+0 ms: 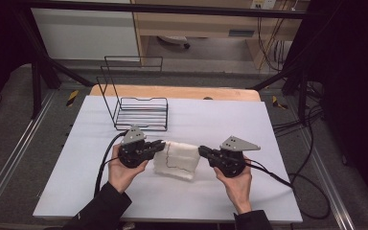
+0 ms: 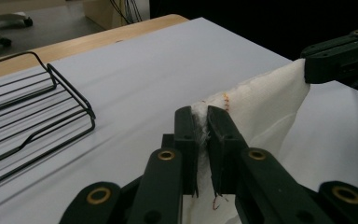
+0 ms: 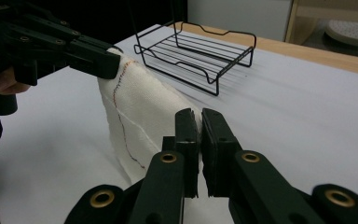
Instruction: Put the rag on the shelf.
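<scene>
From the high view, a white cloth (image 1: 177,160) hangs stretched between the left tongs (image 1: 159,145) and the right tongs (image 1: 204,152) over the middle of the white-covered table (image 1: 249,201), its lower fold resting on the surface; behind it, toward the far left, stands a black wire rack (image 1: 141,114) with nothing in it. In the left gripper view, the left tongs (image 2: 203,121) are closed tight on one frayed upper edge of the cloth (image 2: 265,105), where a little red stitching runs, and the far end rises to the other gripper at the upper right. In the right gripper view, the right tongs (image 3: 200,122) are pressed nearly together on the near edge of the cloth (image 3: 137,109), though the pinched fabric itself is hard to make out between the jaws, so I judge rather than see that they hold it. The cloth looks light, soft and limp, sagging between its two held points; it seems best held at corners or hems, kept taut. The wire rack (image 3: 198,51) lies empty beyond.
</scene>
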`<state>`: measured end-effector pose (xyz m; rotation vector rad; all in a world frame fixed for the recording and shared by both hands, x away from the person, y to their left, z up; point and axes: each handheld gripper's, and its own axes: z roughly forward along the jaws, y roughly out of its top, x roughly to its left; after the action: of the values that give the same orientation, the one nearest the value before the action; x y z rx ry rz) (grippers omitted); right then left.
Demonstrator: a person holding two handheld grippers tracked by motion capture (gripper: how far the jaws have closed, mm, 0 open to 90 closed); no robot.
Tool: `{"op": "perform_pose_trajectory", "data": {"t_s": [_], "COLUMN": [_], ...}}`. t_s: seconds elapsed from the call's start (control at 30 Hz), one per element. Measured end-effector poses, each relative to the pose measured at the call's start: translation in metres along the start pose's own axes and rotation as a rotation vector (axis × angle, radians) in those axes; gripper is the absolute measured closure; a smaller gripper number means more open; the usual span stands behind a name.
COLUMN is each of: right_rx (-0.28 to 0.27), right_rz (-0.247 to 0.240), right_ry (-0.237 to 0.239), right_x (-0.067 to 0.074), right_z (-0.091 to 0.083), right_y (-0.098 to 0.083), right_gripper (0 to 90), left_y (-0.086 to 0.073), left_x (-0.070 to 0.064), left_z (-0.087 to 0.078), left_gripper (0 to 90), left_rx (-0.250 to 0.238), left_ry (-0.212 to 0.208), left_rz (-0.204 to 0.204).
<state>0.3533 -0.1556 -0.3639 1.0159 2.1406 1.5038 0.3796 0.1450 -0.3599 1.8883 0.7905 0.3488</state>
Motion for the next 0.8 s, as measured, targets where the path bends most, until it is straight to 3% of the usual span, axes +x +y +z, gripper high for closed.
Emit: {"op": "perform_pose_trajectory", "data": {"t_s": [0.3,0.8], "right_rx": [-0.032,-0.107], "right_rz": [-0.037,-0.063], "right_ry": [-0.005,-0.01], "right_x": [0.006,0.013], "right_z": [-0.006,-0.008], "right_y": [0.015,0.034], "right_gripper": [86.1,86.1], "left_y": [0.009,0.023], "left_x": [-0.002,0.0], "left_z": [-0.011,-0.027], "left_gripper": [82.9,82.9], "left_rx": [-0.071,-0.149], "left_ry": [0.021,0.049], "left_rz": [0.008,0.021]}}
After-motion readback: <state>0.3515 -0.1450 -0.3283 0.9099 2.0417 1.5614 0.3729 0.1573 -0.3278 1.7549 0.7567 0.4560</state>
